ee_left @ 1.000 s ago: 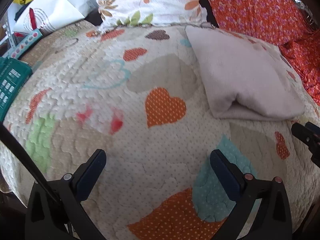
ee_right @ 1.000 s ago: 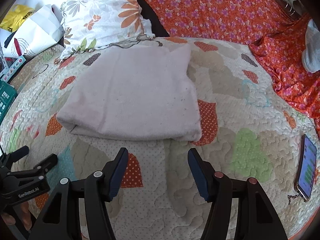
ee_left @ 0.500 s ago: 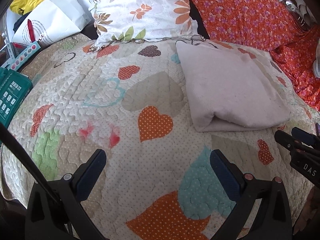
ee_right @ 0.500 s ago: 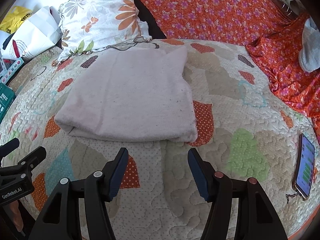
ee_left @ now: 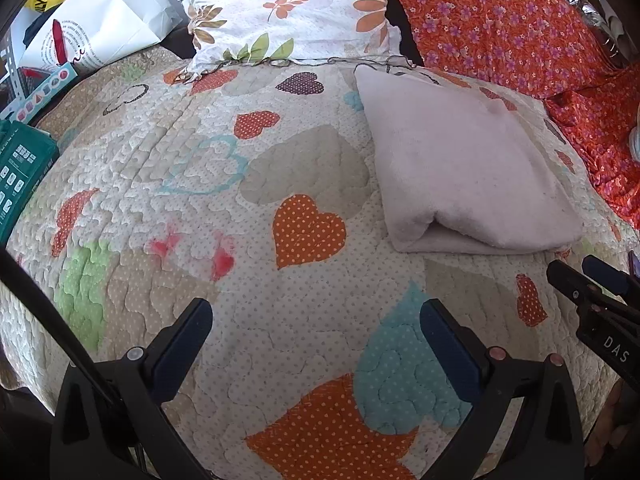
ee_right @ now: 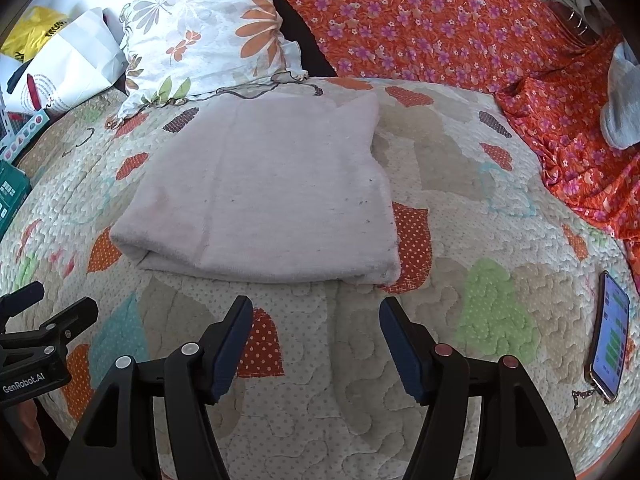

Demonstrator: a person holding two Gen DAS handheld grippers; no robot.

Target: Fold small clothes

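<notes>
Both tongs gape empty: right gripper (ee_right: 316, 336) faces the folded garment (ee_right: 264, 200) squarely, nearer than left gripper (ee_left: 316, 340).

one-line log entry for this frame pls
left tool: open, empty | right tool: open, empty | folded pale pink cloth garment: flat on heart-patterned quilt, untouched | black smartphone: quilt's right edge

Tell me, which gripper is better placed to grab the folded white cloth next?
Probably the right gripper. Its open jaws point straight at the near edge of the folded white cloth. The left gripper is also open, but the cloth lies off to its right.
</notes>
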